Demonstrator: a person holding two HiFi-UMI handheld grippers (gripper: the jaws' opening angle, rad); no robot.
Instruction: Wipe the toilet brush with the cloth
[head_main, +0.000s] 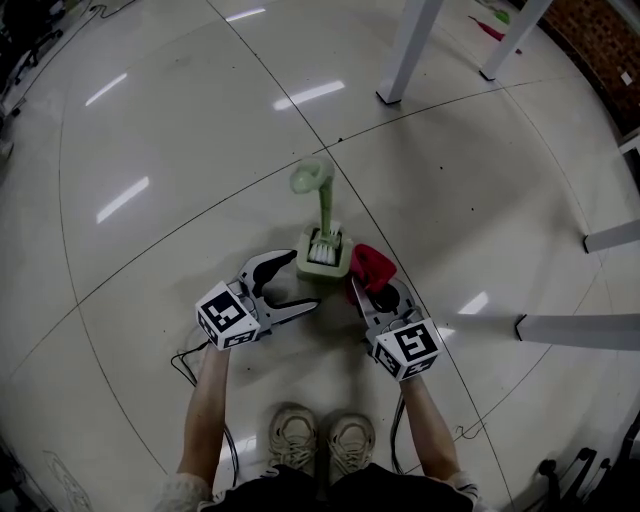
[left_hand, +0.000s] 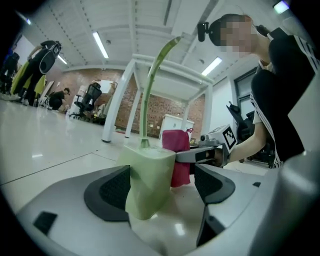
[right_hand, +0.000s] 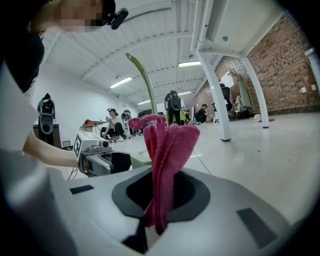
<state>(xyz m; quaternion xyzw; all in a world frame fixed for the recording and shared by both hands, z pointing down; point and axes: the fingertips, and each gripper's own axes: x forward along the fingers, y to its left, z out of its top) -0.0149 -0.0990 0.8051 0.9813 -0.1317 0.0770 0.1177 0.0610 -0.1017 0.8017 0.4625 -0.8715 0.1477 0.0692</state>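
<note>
Green toilet brush holder (left_hand: 145, 180) stands between the parted left tongs (head_main: 300, 282); right tongs (head_main: 358, 288) clamp the red cloth (head_main: 372, 262).

That floor (head_main: 200, 120) is glossy tile, super reflective. The brush holder (left_hand: 147, 175) looks like smooth pale-green plastic, slight sheen. The cloth (right_hand: 167, 150) is fuzzy pink terry, totally matt. The left gripper (left_hand: 162, 187) is matt grey plastic, pads (left_hand: 112, 192) dark and finely textured.
</note>
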